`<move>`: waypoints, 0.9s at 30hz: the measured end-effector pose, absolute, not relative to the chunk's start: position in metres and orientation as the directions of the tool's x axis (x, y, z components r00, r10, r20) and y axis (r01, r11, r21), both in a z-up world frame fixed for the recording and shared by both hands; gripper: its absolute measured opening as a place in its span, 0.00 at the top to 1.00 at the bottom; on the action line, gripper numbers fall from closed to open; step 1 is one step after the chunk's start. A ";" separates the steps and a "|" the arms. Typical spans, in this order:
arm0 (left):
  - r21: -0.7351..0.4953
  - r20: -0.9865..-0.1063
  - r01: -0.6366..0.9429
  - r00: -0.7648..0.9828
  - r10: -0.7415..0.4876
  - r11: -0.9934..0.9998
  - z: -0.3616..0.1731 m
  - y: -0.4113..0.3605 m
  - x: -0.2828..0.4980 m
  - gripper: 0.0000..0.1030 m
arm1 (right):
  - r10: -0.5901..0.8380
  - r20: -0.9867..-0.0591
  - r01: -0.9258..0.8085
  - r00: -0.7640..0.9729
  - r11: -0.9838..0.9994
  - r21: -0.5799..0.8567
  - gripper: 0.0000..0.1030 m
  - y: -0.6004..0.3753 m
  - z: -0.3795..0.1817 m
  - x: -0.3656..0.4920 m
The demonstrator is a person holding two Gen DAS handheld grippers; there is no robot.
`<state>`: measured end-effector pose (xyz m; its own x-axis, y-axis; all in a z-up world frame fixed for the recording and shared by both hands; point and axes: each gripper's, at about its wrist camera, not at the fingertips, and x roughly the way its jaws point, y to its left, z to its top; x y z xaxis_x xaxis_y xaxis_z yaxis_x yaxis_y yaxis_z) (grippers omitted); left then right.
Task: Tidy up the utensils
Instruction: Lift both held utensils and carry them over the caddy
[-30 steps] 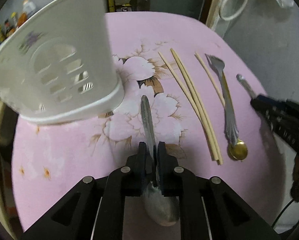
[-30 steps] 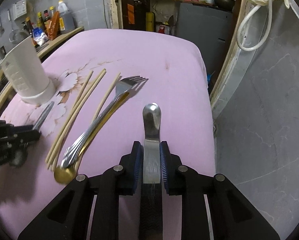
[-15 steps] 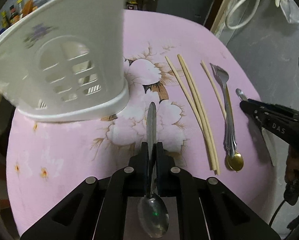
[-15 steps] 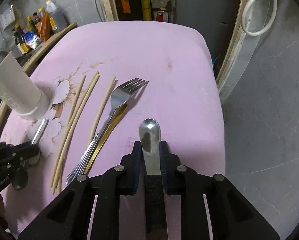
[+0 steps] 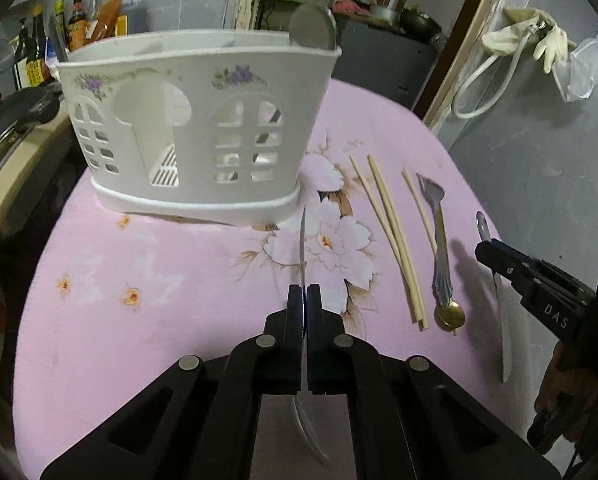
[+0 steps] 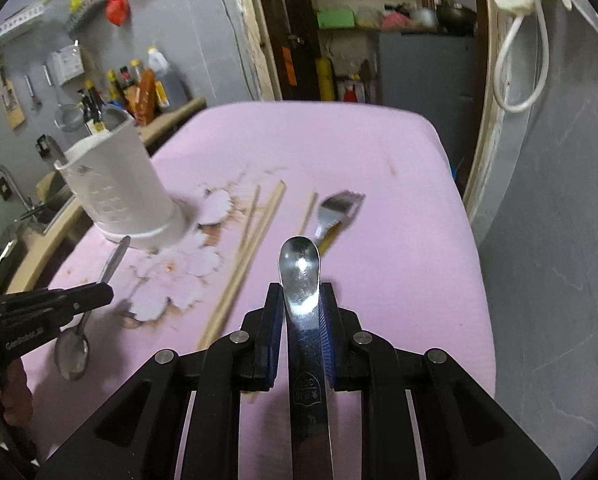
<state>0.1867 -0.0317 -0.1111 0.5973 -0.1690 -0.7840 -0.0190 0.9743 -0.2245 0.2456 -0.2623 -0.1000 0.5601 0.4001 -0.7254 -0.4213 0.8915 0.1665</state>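
both spoons (image 5: 303,248) higher — holder (image 5: 195,128) upright

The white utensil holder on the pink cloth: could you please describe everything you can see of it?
The white utensil holder looks like plastic, with a rounded front wall, faint purple flower prints near the rim, arched window-like cut-outs in a grid, and a thicker base band. It stands upright on the pink floral cloth. A round metal utensil end rises above its rim at one end, and a handle shows through the cut-outs. Neither gripper touches it.

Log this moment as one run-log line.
left gripper: shut on spoon | right gripper: shut on knife | holder: upright | fork, chopsticks: on cloth
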 end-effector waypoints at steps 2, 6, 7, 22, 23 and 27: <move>-0.223 -0.775 -0.016 0.609 -0.168 0.975 -0.108 -0.033 0.181 1.00 | 0.399 -0.711 -0.416 0.579 0.895 0.163 0.86 -0.260 -0.098 0.242; -0.229 -0.753 0.000 0.633 -0.177 0.973 -0.101 -0.034 0.183 1.00 | 0.400 -0.685 -0.401 0.609 0.900 0.169 0.86 -0.261 -0.090 0.239; -0.228 -0.749 0.004 0.638 -0.178 0.974 -0.097 -0.031 0.181 1.00 | 0.396 -0.675 -0.396 0.622 0.903 0.164 0.86 -0.261 -0.086 0.238; -0.199 -0.663 0.053 0.728 -0.175 0.978 -0.065 -0.020 0.189 1.00 | 0.363 -0.552 -0.358 0.751 0.926 0.122 0.86 -0.247 -0.054 0.224; -0.199 -0.656 0.054 0.734 -0.174 0.979 -0.062 -0.018 0.189 1.00 | 0.363 -0.538 -0.359 0.761 0.926 0.117 0.86 -0.245 -0.049 0.224; -0.199 -0.615 0.059 0.770 -0.171 0.978 -0.045 -0.011 0.193 1.00 | 0.366 -0.491 -0.361 0.791 0.926 0.109 0.86 -0.239 -0.034 0.228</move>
<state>0.1929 -0.0108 -0.0452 0.7699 -0.1715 -0.6147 0.0589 0.9782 -0.1991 0.2277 -0.2391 -0.0342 0.7909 0.3659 -0.4905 -0.3609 0.9262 0.1090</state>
